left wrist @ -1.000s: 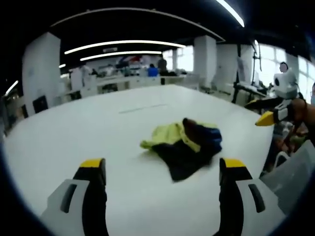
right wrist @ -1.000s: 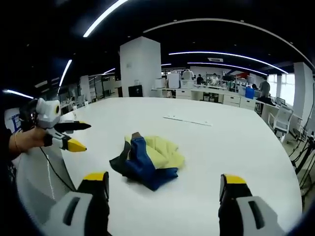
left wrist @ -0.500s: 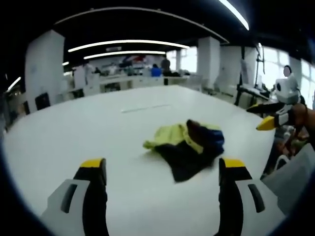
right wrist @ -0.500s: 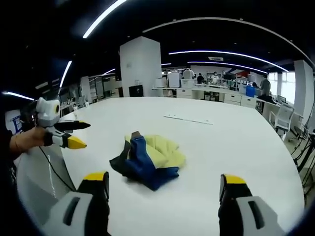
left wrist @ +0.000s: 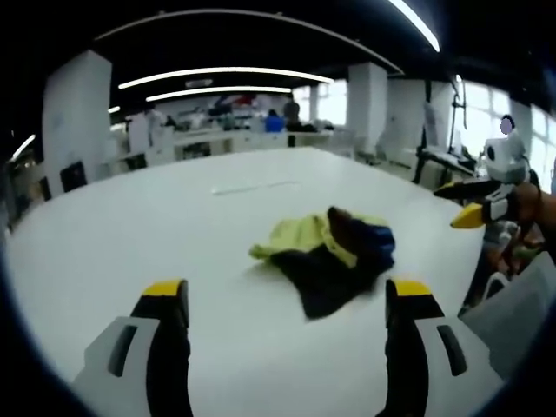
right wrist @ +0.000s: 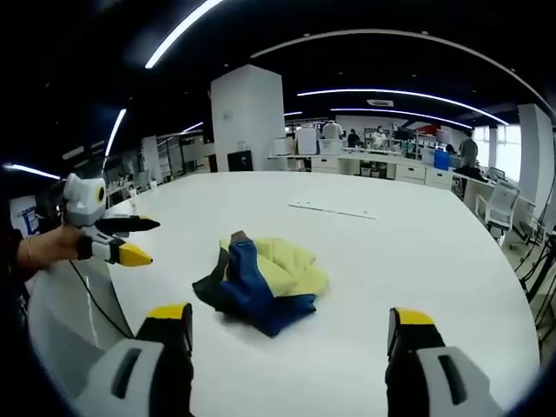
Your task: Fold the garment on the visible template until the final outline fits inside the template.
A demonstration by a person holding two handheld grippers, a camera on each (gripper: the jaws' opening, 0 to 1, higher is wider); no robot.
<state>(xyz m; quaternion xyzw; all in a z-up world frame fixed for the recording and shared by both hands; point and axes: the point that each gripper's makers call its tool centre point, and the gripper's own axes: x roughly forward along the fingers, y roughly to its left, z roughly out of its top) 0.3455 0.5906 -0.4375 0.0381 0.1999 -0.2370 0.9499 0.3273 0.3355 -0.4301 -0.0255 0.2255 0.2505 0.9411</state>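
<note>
One white table (left wrist: 104, 234) carries one crumpled garment (left wrist: 326, 256) of yellow, blue and dark cloth, lying near its middle, with one thin pale strip (right wrist: 333, 211) farther back. Two grippers hang above the near edge: the left gripper (left wrist: 287, 300) and the right gripper (right wrist: 289, 326), each with jaws spread wide and empty, well apart from the garment.

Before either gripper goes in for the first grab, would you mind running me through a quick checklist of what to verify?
1. Garment in full view on the table: ok.
2. Garment laid flat for folding: not ok, it lies crumpled in a heap.
3. Left gripper open and holding nothing: ok.
4. Right gripper open and holding nothing: ok.
5. Both grippers apart from the garment: ok.
6. Template outline under the garment: cannot tell; only a faint strip lies farther back.
</note>
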